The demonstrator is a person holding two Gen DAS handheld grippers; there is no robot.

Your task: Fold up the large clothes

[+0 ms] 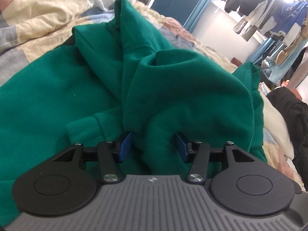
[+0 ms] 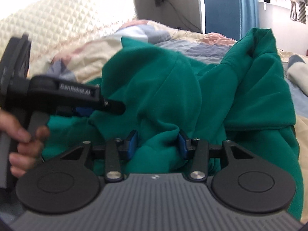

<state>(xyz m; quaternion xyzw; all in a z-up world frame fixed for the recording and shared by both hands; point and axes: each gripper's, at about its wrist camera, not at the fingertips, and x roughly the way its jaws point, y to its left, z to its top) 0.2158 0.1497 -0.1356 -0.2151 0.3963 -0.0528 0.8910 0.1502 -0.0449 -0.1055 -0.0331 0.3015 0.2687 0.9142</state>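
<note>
Left hand-held gripper: jaws about half apart, with a thick fold of the green hoodie bunched between the blue pads; the cloth fills the gap, so it looks held.
Right hand-held gripper: jaws at a middling gap, a hump of the same cloth between the pads and touching both; it looks gripped.
Hand: the person's fingers wrap the left tool's handle, seen in the right wrist view.
Hoodie, handling: soft, thick fleece, limp and fairly bulky; probably best pinched at a hem, cuff or seam.
Hoodie, place: heaped on the bed, on its patchwork quilt.
</note>
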